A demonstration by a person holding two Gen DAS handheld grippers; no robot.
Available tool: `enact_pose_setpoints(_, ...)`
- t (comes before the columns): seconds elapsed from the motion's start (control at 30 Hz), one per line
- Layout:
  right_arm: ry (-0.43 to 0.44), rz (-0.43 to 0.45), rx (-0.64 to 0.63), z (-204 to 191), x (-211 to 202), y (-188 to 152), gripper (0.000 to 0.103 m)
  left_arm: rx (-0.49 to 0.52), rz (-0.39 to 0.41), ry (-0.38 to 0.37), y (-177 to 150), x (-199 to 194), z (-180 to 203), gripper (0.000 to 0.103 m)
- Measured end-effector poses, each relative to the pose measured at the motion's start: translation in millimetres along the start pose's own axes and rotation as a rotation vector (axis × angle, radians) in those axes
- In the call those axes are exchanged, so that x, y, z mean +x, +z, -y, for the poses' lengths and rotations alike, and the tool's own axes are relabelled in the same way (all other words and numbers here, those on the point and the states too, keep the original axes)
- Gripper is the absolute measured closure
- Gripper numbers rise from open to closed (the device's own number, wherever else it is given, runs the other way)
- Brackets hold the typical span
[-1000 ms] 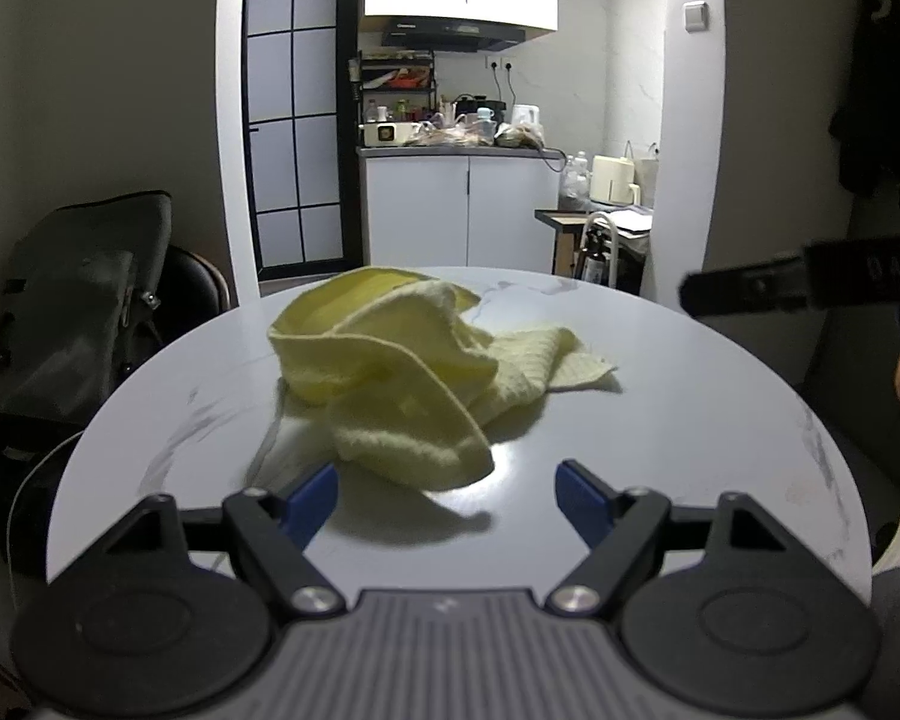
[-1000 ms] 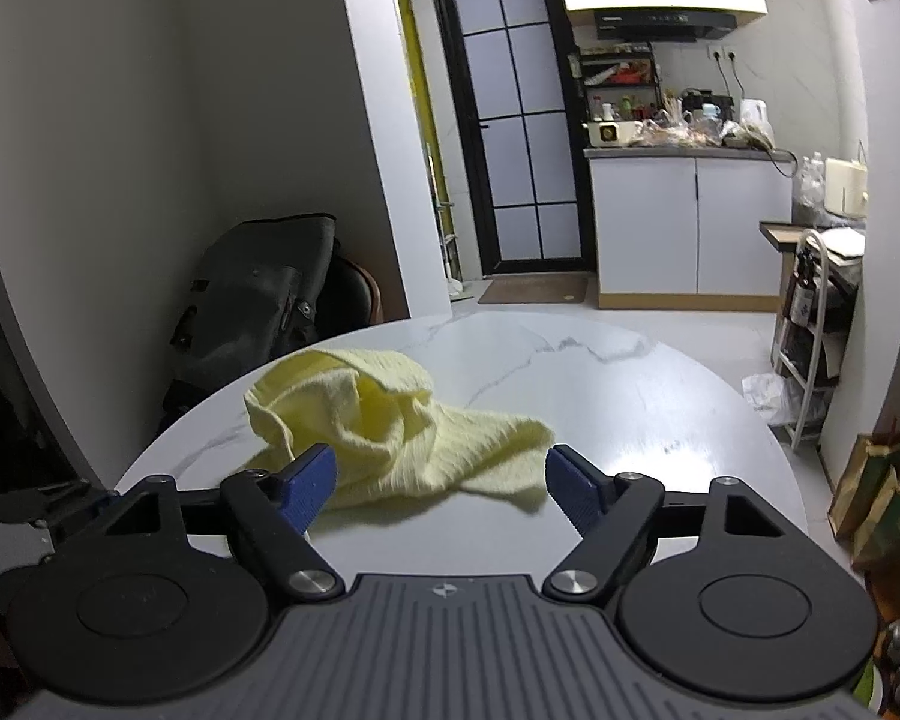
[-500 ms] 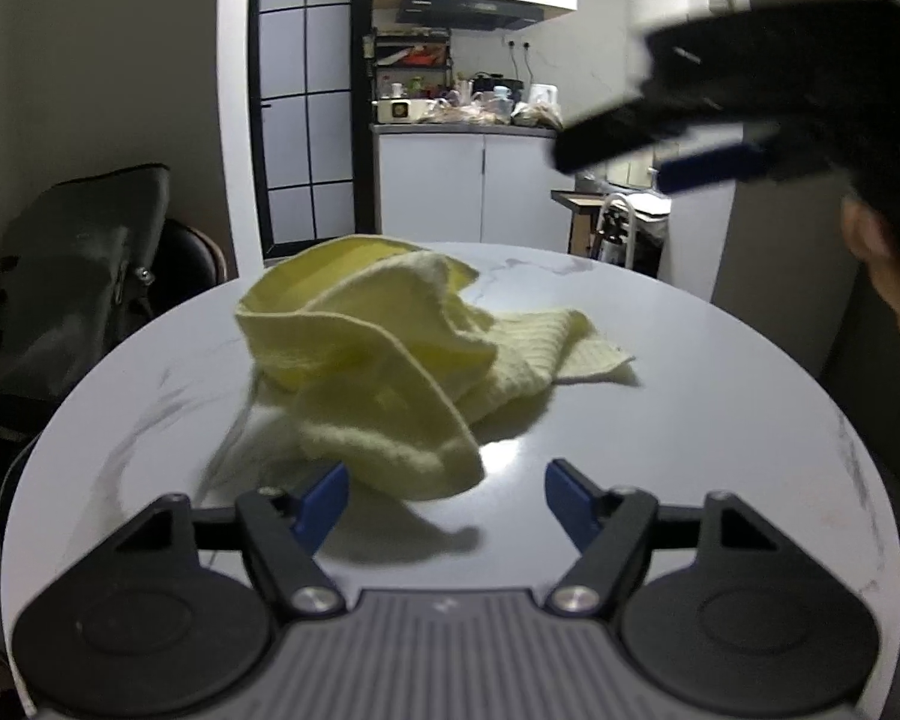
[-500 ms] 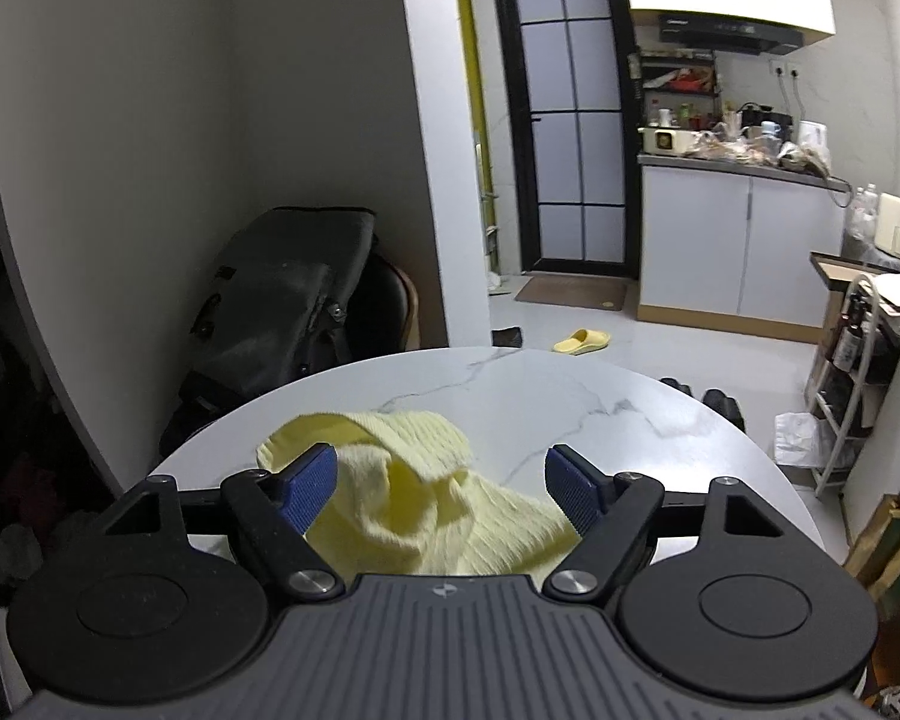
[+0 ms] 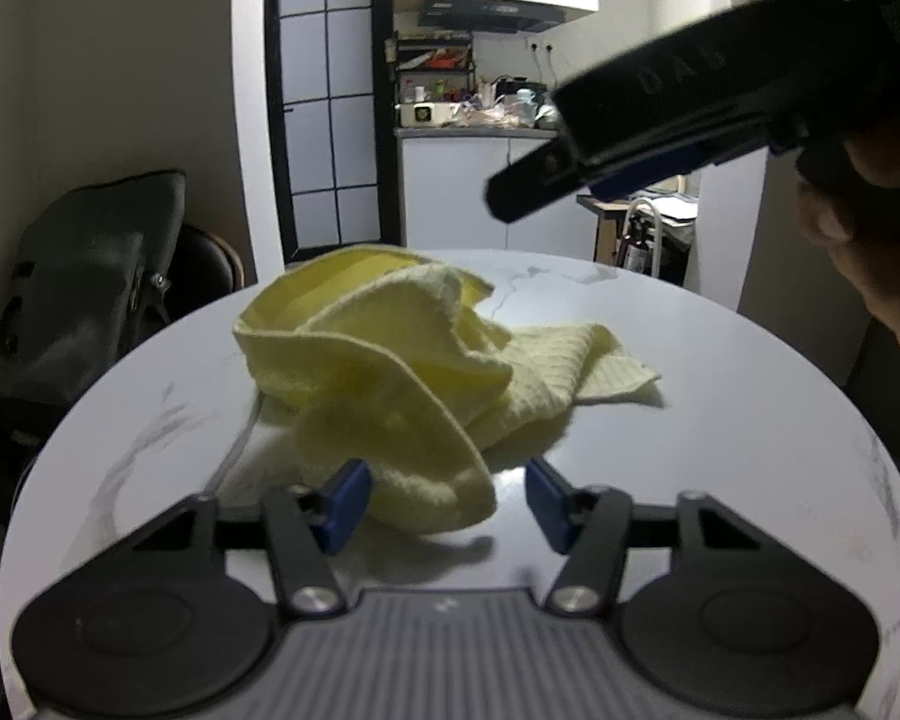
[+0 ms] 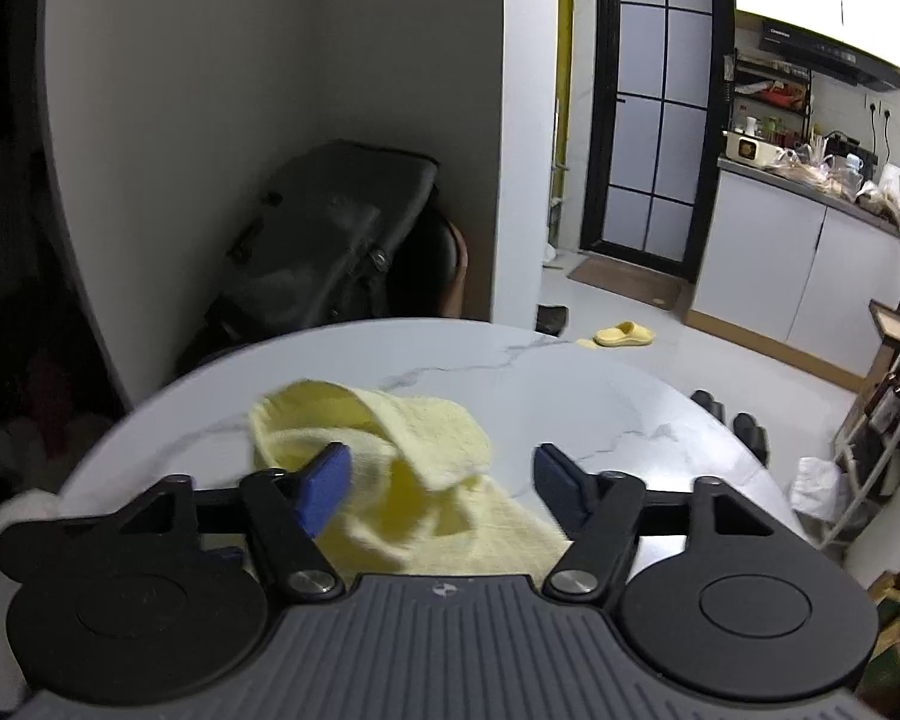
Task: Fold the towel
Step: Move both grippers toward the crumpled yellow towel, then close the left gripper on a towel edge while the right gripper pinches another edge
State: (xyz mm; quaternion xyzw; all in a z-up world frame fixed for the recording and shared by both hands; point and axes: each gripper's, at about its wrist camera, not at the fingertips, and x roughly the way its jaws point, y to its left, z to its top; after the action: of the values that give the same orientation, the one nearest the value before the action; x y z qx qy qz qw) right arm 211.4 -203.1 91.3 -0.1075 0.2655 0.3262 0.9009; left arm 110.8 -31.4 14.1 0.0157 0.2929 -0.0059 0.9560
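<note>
Since a second ago both grippers have edged nearer the towel (image 5: 402, 372). Left gripper (image 5: 444, 501) and right gripper (image 6: 444, 483) are closing, pads clear of the crumpled, waffle-textured yellow cloth lying between them on the round marble-patterned table (image 5: 720, 420).

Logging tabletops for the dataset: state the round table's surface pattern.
White marble with thin grey veins on the round table, clearest in the right wrist view.

Each tool has a ribbed grey housing flanked by two round black discs, with black angled linkage arms pinned by silver screws and tipped with blue pads. The left tool (image 5: 444, 501) and the right tool (image 6: 441, 483) look alike. Seen from the left wrist, the right tool's black side bears faint embossed letters.
</note>
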Motion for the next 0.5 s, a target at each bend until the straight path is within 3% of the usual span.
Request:
enact_pose_setpoints(0.17, -0.019, 0.031, -0.007, -2.1, 7.8, -15.0, 0.036, 0.018, -0.003, 0.017, -3.9, -0.5, 1.6, 0.043)
enact_pose_setpoints(0.23, -0.047, 0.04, -0.016, -3.9, 10.2, -19.4, 0.036, 0.016, 0.0, 0.025, -4.2, -1.5, 3.4, 0.022)
enact_pose_setpoints(0.4, -0.084, 0.017, 0.013, 0.7, 22.3, -27.1, 0.036, 0.038, 0.022, 0.03, -2.9, -1.6, 14.8, 0.022)
enact_pose_setpoints(0.5, -0.094, 0.002, 0.006, -1.9, 28.8, -30.7, 0.036, 0.058, -0.013, 0.087, -0.7, 5.9, 21.5, 0.023)
